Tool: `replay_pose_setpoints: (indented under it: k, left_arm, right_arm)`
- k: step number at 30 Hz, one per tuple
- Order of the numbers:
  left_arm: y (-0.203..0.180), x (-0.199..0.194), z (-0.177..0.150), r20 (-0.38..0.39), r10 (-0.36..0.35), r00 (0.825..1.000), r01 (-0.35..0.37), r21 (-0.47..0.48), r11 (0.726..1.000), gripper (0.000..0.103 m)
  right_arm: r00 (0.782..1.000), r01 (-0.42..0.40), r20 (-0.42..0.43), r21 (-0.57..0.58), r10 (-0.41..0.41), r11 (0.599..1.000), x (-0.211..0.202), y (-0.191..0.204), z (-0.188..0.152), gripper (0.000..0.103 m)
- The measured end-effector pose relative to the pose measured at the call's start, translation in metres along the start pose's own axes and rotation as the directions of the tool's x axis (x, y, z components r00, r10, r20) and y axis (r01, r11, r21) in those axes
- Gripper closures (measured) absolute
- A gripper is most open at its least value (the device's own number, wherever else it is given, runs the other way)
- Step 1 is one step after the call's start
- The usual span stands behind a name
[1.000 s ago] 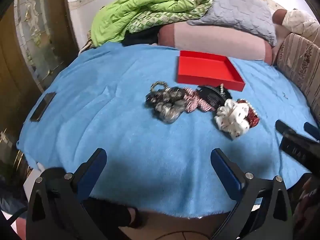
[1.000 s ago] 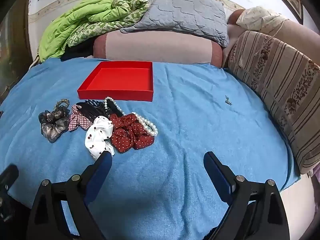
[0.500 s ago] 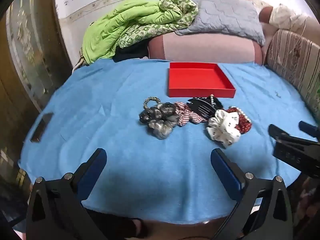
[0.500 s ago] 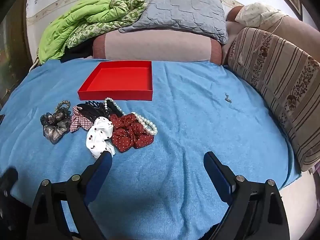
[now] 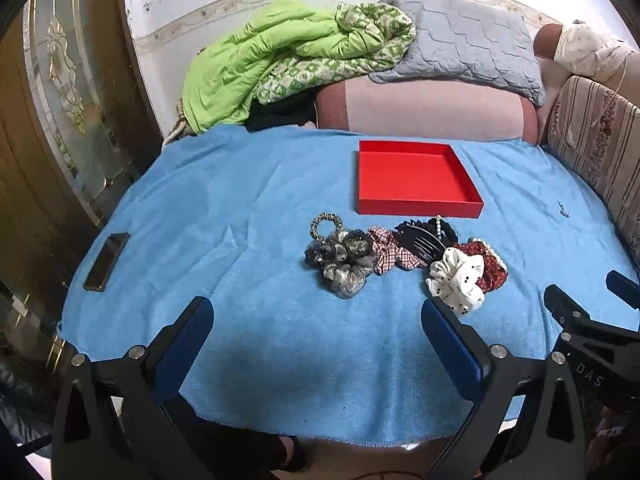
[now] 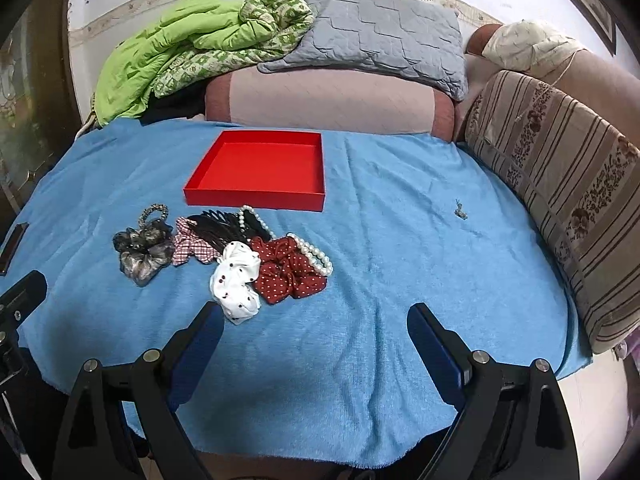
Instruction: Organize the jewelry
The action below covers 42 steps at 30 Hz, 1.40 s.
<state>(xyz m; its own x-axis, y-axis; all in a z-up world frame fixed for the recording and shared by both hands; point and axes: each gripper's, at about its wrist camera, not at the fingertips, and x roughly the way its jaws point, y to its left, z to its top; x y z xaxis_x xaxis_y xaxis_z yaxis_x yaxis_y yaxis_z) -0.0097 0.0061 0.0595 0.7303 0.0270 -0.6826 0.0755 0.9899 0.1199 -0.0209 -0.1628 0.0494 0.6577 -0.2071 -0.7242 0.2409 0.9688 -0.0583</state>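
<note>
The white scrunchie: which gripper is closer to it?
Right. The white scrunchie lies just beyond the right gripper, by its left finger. The left gripper sits farther off, to its left.

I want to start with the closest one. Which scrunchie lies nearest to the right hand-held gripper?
The white scrunchie with dark dots. It lies just beyond the right hand-held gripper, by its left finger; the red dotted, checked and grey ones lie farther.

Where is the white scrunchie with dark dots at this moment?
The white dotted scrunchie lies on the blue cloth, touching the red dotted scrunchie on its right, at the near edge of the pile, before the red tray.
</note>
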Motion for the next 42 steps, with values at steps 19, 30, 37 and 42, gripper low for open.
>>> replay_pose_setpoints:
  k: [19,30,37,42]
  left_arm:
    - [-0.005,-0.021,-0.021,0.004,-0.034,0.999,0.034,-0.007,0.999,0.000]
    - [-0.008,-0.024,-0.023,-0.001,-0.046,0.999,0.046,0.005,0.999,0.000]
    - [-0.009,-0.021,-0.022,-0.010,-0.051,0.999,0.051,0.007,0.999,0.000]
    - [-0.007,-0.014,-0.021,-0.026,-0.055,0.998,0.055,0.005,0.998,0.000]
  right_arm:
    - [1.000,0.020,0.018,-0.010,-0.020,1.000,-0.025,0.005,-0.012,0.008]
    - [0.999,0.018,0.027,-0.018,-0.017,1.000,-0.030,0.008,-0.017,0.008]
    - [1.000,0.013,0.021,-0.014,-0.012,1.000,-0.028,0.009,-0.017,0.008]
    - [1.000,0.007,0.011,-0.018,-0.006,1.000,-0.023,0.010,-0.017,0.008]
